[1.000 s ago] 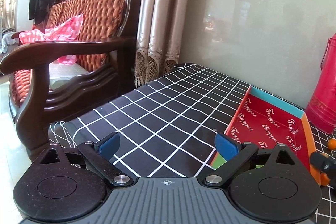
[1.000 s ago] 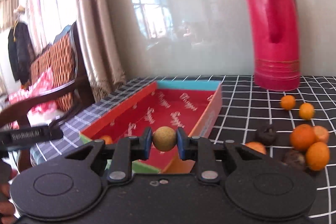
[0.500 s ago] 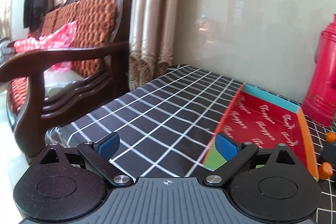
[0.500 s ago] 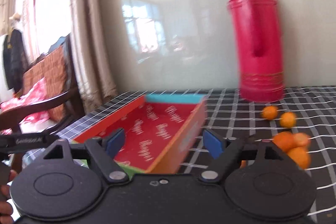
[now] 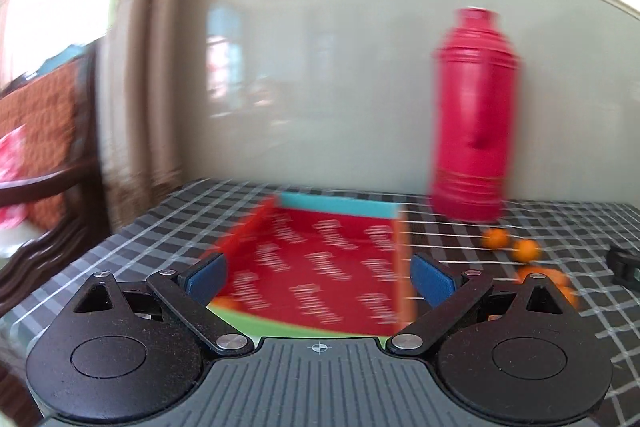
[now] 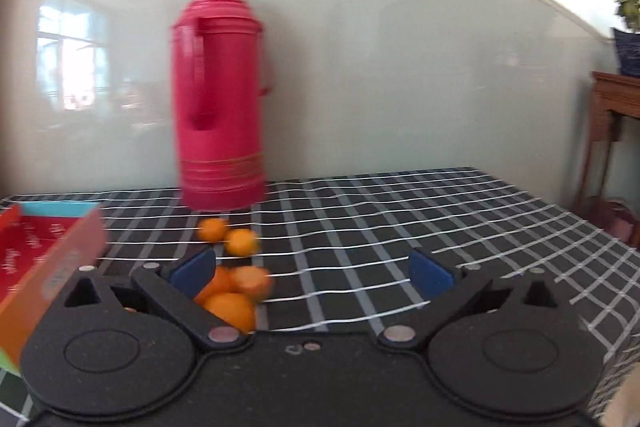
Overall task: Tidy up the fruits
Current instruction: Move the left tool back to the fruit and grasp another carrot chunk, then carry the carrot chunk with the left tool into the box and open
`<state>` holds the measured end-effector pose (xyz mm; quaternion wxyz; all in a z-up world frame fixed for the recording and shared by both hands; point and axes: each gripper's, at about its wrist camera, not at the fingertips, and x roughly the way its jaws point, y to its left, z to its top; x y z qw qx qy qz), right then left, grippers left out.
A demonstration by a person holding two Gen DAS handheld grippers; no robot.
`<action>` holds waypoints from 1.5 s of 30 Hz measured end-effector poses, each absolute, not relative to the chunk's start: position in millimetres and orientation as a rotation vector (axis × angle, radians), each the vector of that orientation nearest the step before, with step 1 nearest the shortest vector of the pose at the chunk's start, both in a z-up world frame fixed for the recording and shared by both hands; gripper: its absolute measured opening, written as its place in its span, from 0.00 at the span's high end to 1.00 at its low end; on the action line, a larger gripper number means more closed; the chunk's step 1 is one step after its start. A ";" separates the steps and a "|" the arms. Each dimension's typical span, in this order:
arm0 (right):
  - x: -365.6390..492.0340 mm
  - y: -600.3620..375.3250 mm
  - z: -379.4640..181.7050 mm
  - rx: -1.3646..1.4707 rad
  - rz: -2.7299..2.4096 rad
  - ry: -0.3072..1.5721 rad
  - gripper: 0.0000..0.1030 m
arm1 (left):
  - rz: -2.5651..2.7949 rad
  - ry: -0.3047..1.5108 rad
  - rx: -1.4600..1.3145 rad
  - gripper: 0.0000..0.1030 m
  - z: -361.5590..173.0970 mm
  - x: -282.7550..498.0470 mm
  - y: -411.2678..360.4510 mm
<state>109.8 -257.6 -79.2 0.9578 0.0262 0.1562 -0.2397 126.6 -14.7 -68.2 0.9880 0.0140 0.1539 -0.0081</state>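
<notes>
A red tray (image 5: 320, 259) with a blue far wall and an orange right wall lies on the checked tablecloth; its corner also shows in the right wrist view (image 6: 60, 259). My left gripper (image 5: 320, 273) is open and empty, hovering over the tray's near end. A small orange fruit (image 5: 226, 303) lies in the tray's near left corner. My right gripper (image 6: 312, 273) is open and empty, just above a cluster of oranges (image 6: 232, 291) right of the tray. Two more small oranges (image 6: 228, 235) lie further back, also seen in the blurred left wrist view (image 5: 512, 243).
A tall red thermos (image 6: 218, 95) stands by the wall behind the oranges, also in the left wrist view (image 5: 474, 115). A wooden armchair (image 5: 44, 147) and curtain stand left of the table. A wooden side table (image 6: 616, 115) stands at far right.
My right gripper opened, let go of the small round brownish fruit at the tray and swung right to the oranges. My left gripper swung right, now facing the tray and thermos.
</notes>
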 end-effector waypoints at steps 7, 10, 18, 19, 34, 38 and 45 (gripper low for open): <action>88.2 -289.4 -80.0 0.096 -0.521 0.309 0.06 | -0.213 0.331 0.134 0.06 -79.4 135.1 -85.8; 85.1 -293.5 -80.6 0.059 -0.600 0.308 0.06 | -0.241 0.358 0.156 0.07 -87.2 143.4 -105.8; 79.3 -306.5 -83.9 0.029 -0.645 0.332 0.06 | -0.197 0.493 0.126 0.31 -113.4 182.5 -115.7; 80.0 -307.4 -83.2 0.031 -0.640 0.333 0.06 | -0.191 0.493 0.133 0.31 -115.0 184.8 -117.1; 87.3 -299.8 -84.9 0.042 -0.551 0.363 0.06 | -0.171 0.537 0.161 0.57 -123.4 199.6 -132.9; 89.1 -301.8 -85.4 0.064 -0.535 0.372 0.06 | -0.181 0.565 0.133 0.65 -126.3 203.4 -130.6; 91.2 -296.0 -84.3 0.061 -0.516 0.363 0.06 | -0.154 0.433 0.179 0.65 -114.6 185.5 -129.0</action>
